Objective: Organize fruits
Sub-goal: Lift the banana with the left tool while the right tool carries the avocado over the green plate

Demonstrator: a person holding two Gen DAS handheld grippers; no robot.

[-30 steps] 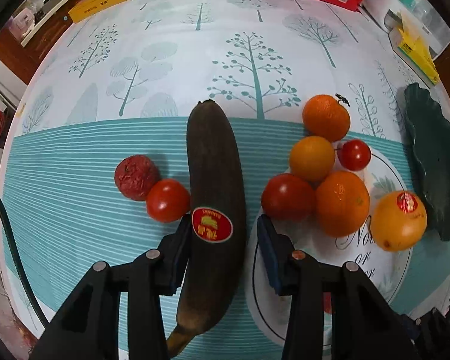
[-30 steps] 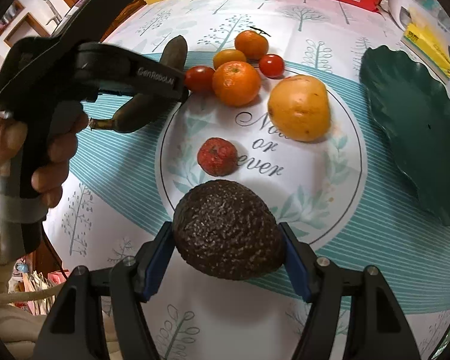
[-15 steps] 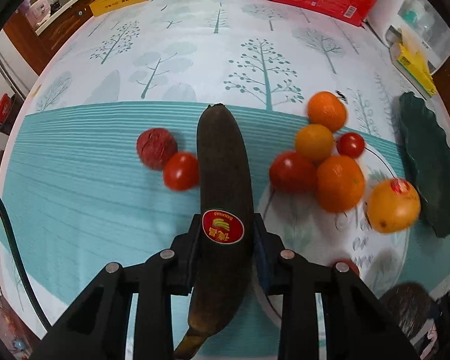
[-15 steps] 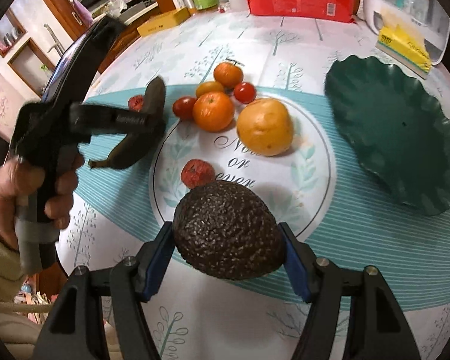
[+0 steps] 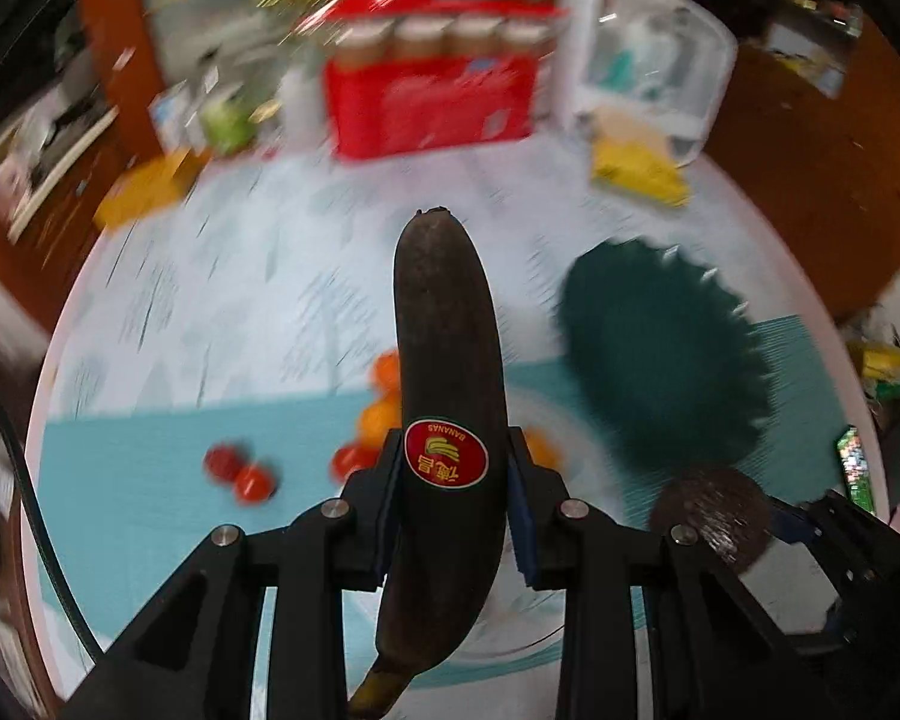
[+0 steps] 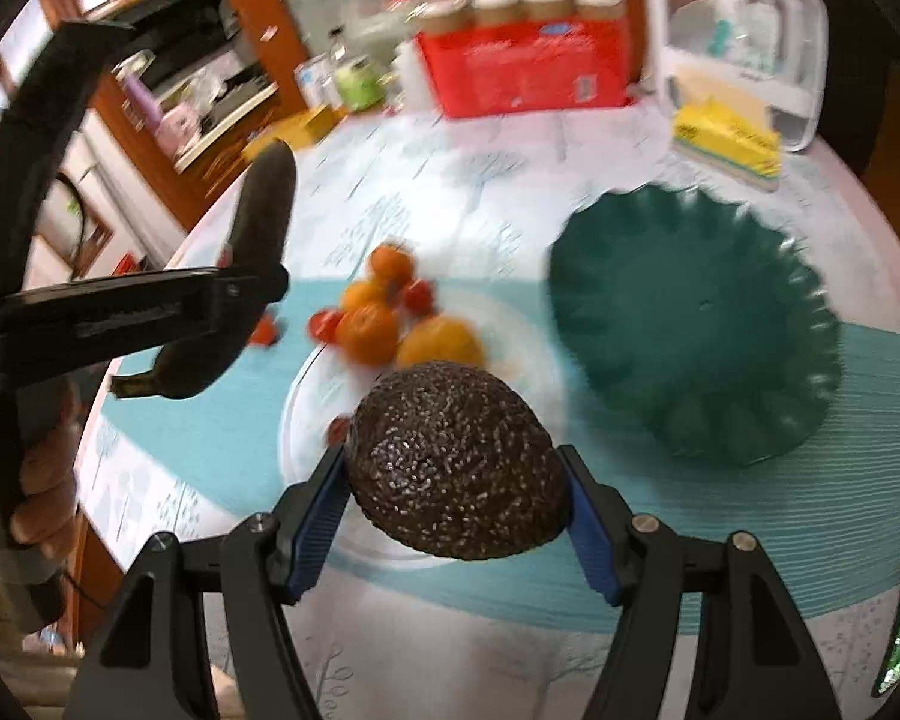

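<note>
A blackened banana (image 5: 447, 360) with a red sticker hangs above the table, and my left gripper (image 5: 453, 468) is shut on its middle. From the right wrist view the banana (image 6: 264, 210) is high at the left in the left gripper (image 6: 252, 288). My right gripper (image 6: 456, 480) is shut on a dark, bumpy avocado (image 6: 456, 462), held over the round white print (image 6: 306, 420). The avocado (image 5: 714, 510) also shows low at the right in the left wrist view. Oranges (image 6: 369, 330), a yellow-orange fruit (image 6: 441, 342) and tomatoes (image 6: 324, 324) lie below. A scalloped green plate (image 6: 690, 324) sits to the right, with nothing in it.
A red package (image 6: 522, 72), a clear container (image 6: 738, 30) and a yellow box (image 6: 726, 138) stand along the table's far edge. A person's hand (image 6: 42, 480) grips the left tool's handle. Two small red fruits (image 5: 240, 471) lie on the teal cloth at the left.
The left gripper closed on the banana and lifted it off the table. Both grippers rose and tilted up, so the green plate and the far clutter came into view.
</note>
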